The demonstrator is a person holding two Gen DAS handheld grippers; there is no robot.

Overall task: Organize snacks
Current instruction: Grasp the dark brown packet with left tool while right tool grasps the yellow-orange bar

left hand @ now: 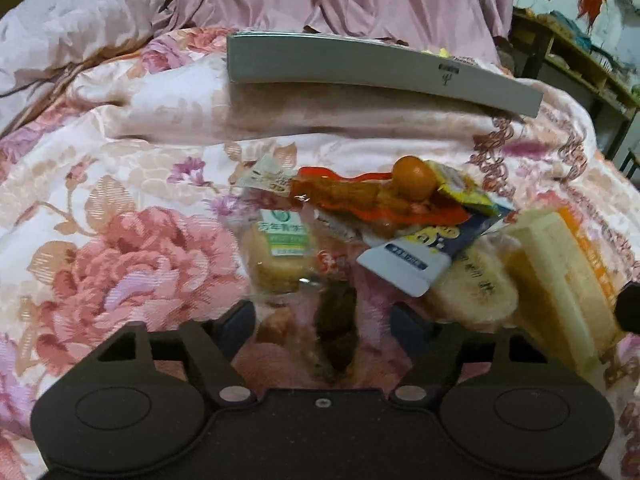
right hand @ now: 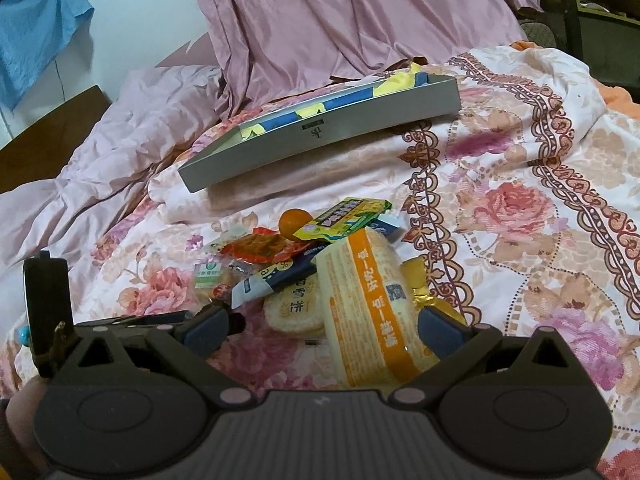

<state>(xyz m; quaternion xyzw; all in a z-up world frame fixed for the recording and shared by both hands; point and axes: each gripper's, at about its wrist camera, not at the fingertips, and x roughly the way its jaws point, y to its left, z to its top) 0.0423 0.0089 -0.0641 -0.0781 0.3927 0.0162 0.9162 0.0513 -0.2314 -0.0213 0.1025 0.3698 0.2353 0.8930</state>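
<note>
On the flowered quilt (right hand: 520, 208) sits one grey tray (right hand: 320, 140). In front of it lies one small orange fruit (right hand: 291, 222), one red snack pouch (right hand: 260, 250), one yellow-green packet (right hand: 344, 218), one blue-and-white packet (right hand: 276, 276), one round rice cracker (right hand: 294, 308), one long orange-striped cracker pack (right hand: 368, 308), one small wrapped cake (left hand: 276, 256) and one gold-wrapped piece (right hand: 416, 280).

A home bedroom: floral quilt (left hand: 120, 240), pink bedding (right hand: 340, 12), cluttered wooden shelves (left hand: 580, 52)
</note>
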